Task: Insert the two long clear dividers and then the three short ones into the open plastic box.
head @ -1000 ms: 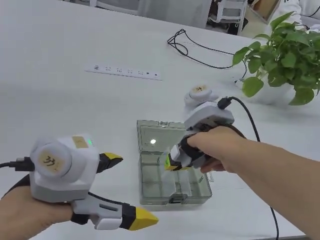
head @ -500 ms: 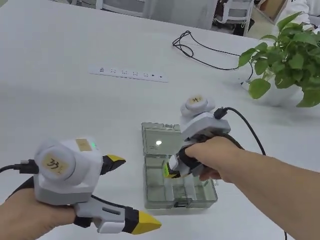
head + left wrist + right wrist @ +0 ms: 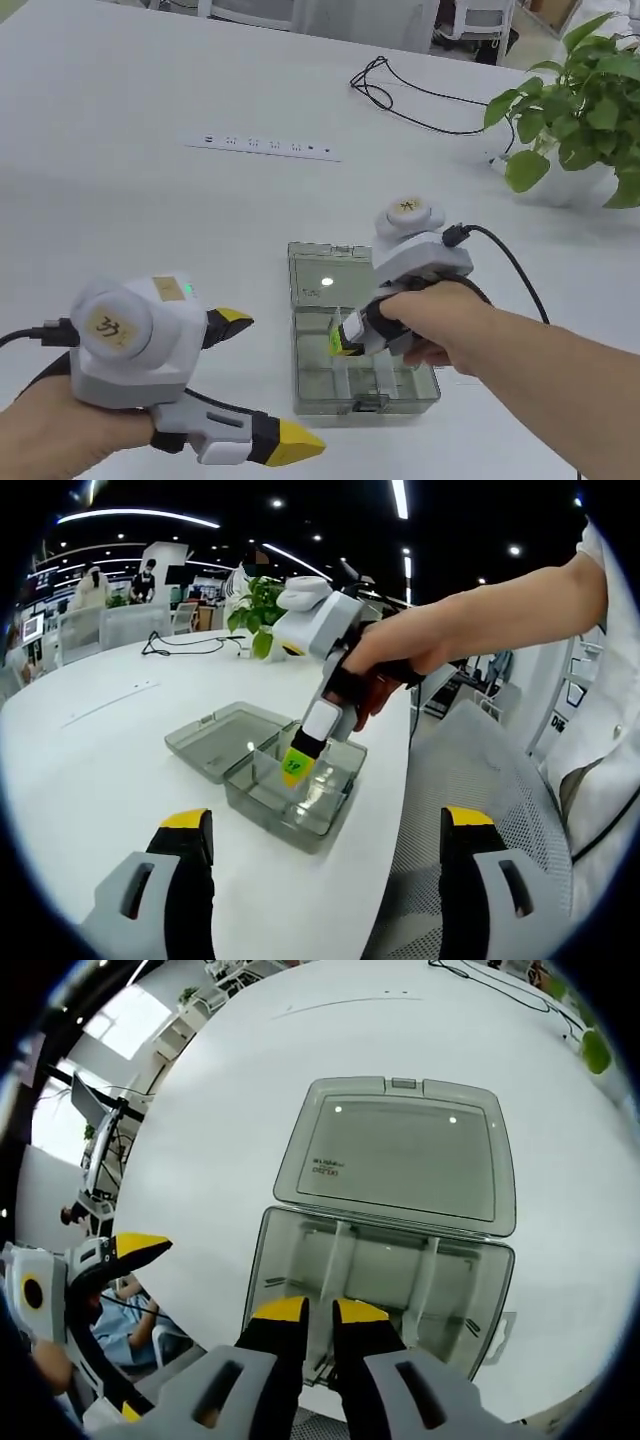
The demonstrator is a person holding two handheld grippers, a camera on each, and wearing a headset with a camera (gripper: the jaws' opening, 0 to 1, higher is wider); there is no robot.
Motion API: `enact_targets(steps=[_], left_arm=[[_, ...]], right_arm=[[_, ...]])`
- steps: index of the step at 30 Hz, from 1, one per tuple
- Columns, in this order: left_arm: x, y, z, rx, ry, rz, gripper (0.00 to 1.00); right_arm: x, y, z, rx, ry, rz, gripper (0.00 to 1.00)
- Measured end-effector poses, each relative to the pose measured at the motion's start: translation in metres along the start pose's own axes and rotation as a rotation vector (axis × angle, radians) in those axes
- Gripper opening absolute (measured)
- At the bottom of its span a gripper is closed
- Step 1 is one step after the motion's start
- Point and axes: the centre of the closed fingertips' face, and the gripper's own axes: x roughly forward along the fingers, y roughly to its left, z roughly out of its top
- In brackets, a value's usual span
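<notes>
Over the smoky clear rectangular box (image 3: 320, 275), right tongs (image 3: 320, 1310) pinch nearly shut; left tongs (image 3: 327, 818) gape wide.

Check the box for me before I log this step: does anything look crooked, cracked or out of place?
Nothing stands out. The plastic box sits flat on the table, its lid laid open flat, its walls intact. The two long dividers inside stand upright and parallel.
</notes>
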Motion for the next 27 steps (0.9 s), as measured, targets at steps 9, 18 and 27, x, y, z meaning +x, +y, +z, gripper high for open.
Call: enact_targets(steps=[9,18,27], left_arm=[[-0.003,-0.001,0.004,0.005,0.007,0.014,0.96],[-0.008,-0.001,0.008,0.000,0.008,0.046,0.97],[-0.015,0.004,0.013,0.001,0.014,0.098,0.98]], right_arm=[[-0.024,0.001,0.012,-0.043,-0.092,0.057,0.17],[-0.060,0.000,0.021,-0.187,-0.187,0.122,0.27],[-0.098,-0.006,0.015,-0.435,-0.227,0.191,0.42]])
